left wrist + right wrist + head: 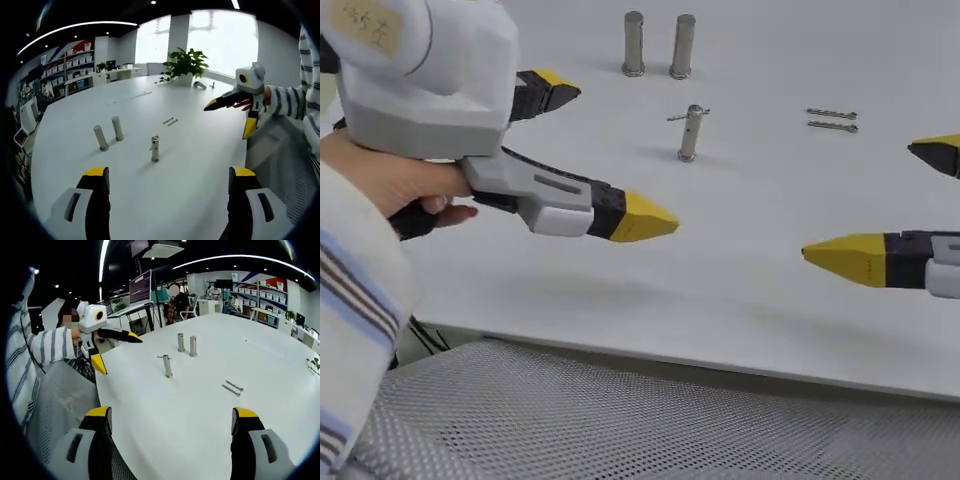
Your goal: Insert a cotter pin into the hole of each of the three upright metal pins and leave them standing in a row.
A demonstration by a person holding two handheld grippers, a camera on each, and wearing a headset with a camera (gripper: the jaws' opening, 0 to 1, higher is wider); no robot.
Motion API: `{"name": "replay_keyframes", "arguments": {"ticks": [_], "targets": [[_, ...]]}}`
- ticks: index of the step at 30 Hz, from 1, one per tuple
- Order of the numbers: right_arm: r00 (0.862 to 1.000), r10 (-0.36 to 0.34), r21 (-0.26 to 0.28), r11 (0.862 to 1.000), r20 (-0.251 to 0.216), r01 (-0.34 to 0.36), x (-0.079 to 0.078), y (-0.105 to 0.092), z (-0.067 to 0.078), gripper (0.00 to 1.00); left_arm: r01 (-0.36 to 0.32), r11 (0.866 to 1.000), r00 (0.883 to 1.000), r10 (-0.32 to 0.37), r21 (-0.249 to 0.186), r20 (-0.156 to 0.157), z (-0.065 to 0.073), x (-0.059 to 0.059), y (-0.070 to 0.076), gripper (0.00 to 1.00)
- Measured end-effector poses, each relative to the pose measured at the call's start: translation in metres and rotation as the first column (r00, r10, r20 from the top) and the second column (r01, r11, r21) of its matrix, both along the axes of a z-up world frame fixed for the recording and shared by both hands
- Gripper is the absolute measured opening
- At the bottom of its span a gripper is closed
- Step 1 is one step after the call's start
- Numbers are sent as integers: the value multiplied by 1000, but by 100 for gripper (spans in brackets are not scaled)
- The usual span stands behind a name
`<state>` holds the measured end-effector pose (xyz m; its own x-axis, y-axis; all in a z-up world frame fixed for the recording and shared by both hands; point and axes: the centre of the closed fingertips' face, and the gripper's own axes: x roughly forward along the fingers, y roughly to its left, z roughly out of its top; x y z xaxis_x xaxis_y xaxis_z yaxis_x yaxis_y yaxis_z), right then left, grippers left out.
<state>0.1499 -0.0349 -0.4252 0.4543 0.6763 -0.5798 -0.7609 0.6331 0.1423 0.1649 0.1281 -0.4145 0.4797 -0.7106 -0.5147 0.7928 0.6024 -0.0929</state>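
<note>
1. The left gripper (605,155), held by a hand (390,180) in a striped sleeve, hovers above the white table (750,300). Its jaws stand wide apart and hold nothing.
2. The right gripper (890,205) is also above the table, with jaws spread wide and nothing between them.
3. One upright metal pin (691,133) stands on the table, with a cotter pin (688,115) through its top.
4. Two bare metal pins (634,44) stand side by side behind it, apart from it.
5. Two loose cotter pins (832,114) lie flat, close together, to the right of the fitted pin.
</note>
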Motion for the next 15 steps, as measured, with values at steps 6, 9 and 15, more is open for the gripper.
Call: {"name": "replay_keyframes", "arguments": {"ticks": [6,9,15], "targets": [[999,-42,-28,999,-33,41,-15,-6,-6,98,-30,1000,1000,30,-3,-4,0,7,4,98],[997,-61,-14,998,-48,60,-23,-6,-5,98,-35,999,999,35,-20,-7,3,11,3,98],[995,-72,-15,997,-67,71,-35,-8,-4,98,-76,997,997,76,-9,14,7,34,9,94]]}}
